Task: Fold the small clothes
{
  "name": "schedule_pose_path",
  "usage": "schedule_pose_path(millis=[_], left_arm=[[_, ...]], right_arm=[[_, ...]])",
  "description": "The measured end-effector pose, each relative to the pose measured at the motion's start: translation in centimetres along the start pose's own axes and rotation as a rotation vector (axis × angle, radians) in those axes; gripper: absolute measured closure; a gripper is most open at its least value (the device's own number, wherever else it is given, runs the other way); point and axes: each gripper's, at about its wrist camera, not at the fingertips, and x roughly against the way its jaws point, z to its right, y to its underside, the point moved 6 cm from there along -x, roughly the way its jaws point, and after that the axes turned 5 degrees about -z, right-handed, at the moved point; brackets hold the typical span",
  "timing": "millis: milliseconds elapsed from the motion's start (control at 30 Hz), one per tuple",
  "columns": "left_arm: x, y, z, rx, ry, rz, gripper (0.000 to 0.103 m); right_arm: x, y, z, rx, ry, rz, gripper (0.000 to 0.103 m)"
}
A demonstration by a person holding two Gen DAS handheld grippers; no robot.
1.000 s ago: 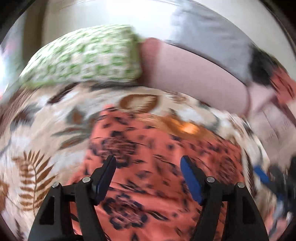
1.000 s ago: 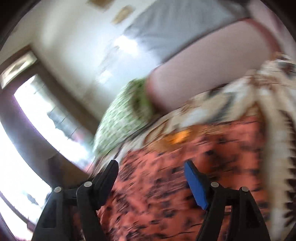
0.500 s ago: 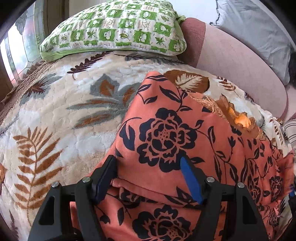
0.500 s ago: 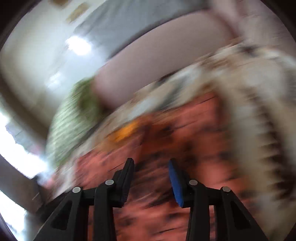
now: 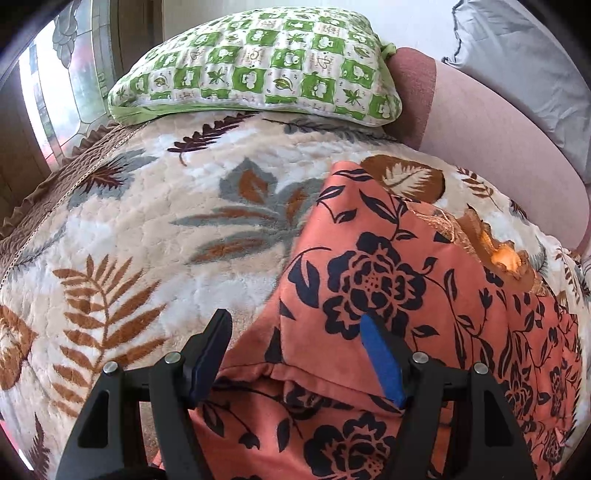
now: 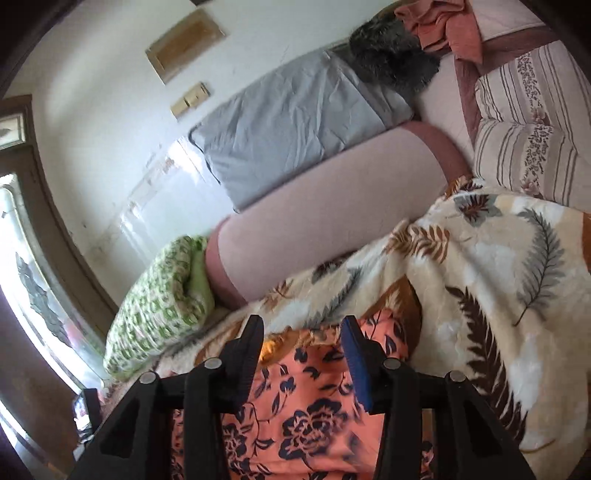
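An orange garment with black flowers (image 5: pixel 388 280) lies spread on a leaf-patterned blanket (image 5: pixel 155 236); it also shows in the right wrist view (image 6: pixel 306 406). My left gripper (image 5: pixel 295 332) is open, low over the garment's left edge, where a hem fold lies between the fingers. My right gripper (image 6: pixel 303 332) is open, narrower than the left, and sits over the garment's far edge near its gold-embroidered neckline (image 6: pixel 291 338). Neither gripper holds the cloth.
A green checked pillow (image 5: pixel 258 62) lies at the head of the blanket beside a pink bolster (image 6: pixel 332 206). A grey pillow (image 6: pixel 295 122), a striped pillow (image 6: pixel 532 144) and a pile of clothes (image 6: pixel 439 26) lie beyond. A window (image 5: pixel 62 85) is to the left.
The left gripper slid left to the garment's left edge. The right gripper swung toward the garment's far edge and narrowed, then widened a little; its view is sharp now.
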Motion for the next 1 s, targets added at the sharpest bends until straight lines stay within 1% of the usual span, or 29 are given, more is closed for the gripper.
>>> schedule_pose_path(millis=[33, 100, 133, 167, 200, 267, 300, 333, 367, 400, 467, 533, 567, 633, 667, 700, 733, 800, 833, 867, 900, 933, 967, 1000], left_arm=[[-0.1, 0.0, 0.1, -0.009, -0.009, 0.0, 0.031], [0.1, 0.0, 0.5, -0.026, -0.018, 0.013, 0.031], [0.4, 0.0, 0.8, -0.032, -0.006, 0.027, 0.031], [0.9, -0.1, 1.4, -0.044, 0.015, 0.048, 0.031], [1.4, -0.1, 2.0, -0.062, 0.034, 0.062, 0.031], [1.6, 0.3, 3.5, -0.122, 0.061, 0.069, 0.031], [1.3, 0.6, 4.1, -0.156, 0.056, 0.058, 0.031], [0.7, 0.9, 4.5, -0.179, 0.04, 0.04, 0.031], [-0.2, 1.3, 4.5, -0.191, 0.011, 0.004, 0.031], [-0.6, 1.4, 4.4, -0.188, 0.002, -0.012, 0.031], [-0.2, 1.1, 4.3, -0.174, 0.002, 0.006, 0.031], [0.6, 0.8, 4.7, -0.172, 0.027, 0.038, 0.031], [0.8, 0.7, 5.3, -0.186, 0.057, 0.046, 0.031], [0.3, 1.1, 6.6, -0.23, 0.09, 0.019, 0.031], [-0.3, 1.5, 7.2, -0.255, 0.084, -0.005, 0.031], [-0.7, 1.9, 7.5, -0.27, 0.068, -0.02, 0.031], [-1.2, 2.2, 7.7, -0.291, 0.042, -0.029, 0.03], [-1.4, 2.3, 7.9, -0.308, 0.026, -0.025, 0.028], [-1.3, 2.3, 7.9, -0.303, 0.028, -0.029, 0.027], [-1.2, 2.3, 8.0, -0.297, 0.037, -0.036, 0.023], [-1.3, 2.5, 8.2, -0.3, 0.051, -0.043, 0.017], [-1.7, 2.7, 8.4, -0.315, 0.052, -0.047, 0.014], [-1.8, 3.0, 8.7, -0.338, 0.04, -0.048, 0.011], [-1.8, 3.1, 8.8, -0.353, 0.028, -0.042, 0.011]], right_arm=[[-0.5, 0.2, 0.0, 0.001, -0.015, -0.037, 0.051], [-1.5, 1.1, 0.9, -0.037, -0.051, -0.128, 0.051], [-2.8, 2.0, 1.2, -0.075, -0.091, -0.215, 0.051], [-3.9, 3.0, 1.3, -0.096, -0.101, -0.284, 0.051], [-5.4, 4.4, 1.8, -0.115, -0.073, -0.376, 0.051], [-7.2, 6.3, 3.5, -0.168, 0.001, -0.468, 0.052], [-7.8, 7.1, 4.4, -0.198, 0.037, -0.506, 0.055], [-8.4, 7.9, 5.6, -0.234, 0.064, -0.549, 0.071], [-8.5, 7.9, 6.1, -0.246, 0.078, -0.547, 0.074], [-8.2, 7.6, 6.2, -0.251, 0.067, -0.538, 0.074], [-7.6, 6.7, 5.6, -0.227, 0.046, -0.487, 0.072], [-7.0, 5.7, 4.1, -0.148, 0.032, -0.427, 0.072], [-6.9, 5.3, 3.2, -0.112, 0.012, -0.407, 0.072], [-6.8, 5.1, 1.5, -0.051, -0.019, -0.391, 0.072], [-7.1, 5.3, 1.0, -0.027, -0.018, -0.399, 0.072], [-7.7, 5.9, 0.7, 0.002, 0.0, -0.426, 0.072], [-8.5, 6.7, 0.7, 0.024, 0.03, -0.47, 0.072], [-10.5, 8.6, 2.0, 0.02, 0.098, -0.577, 0.072], [-10.9, 9.0, 2.4, 0.011, 0.078, -0.579, 0.072], [-10.9, 8.8, 2.2, 0.027, 0.068, -0.573, 0.07], [-11.0, 8.8, 1.9, 0.051, 0.071, -0.592, 0.07], [-11.1, 8.8, 1.7, 0.067, 0.083, -0.603, 0.07], [-11.2, 8.9, 1.7, 0.065, 0.086, -0.603, 0.069], [-11.3, 8.9, 1.7, 0.054, 0.086, -0.601, 0.069]])
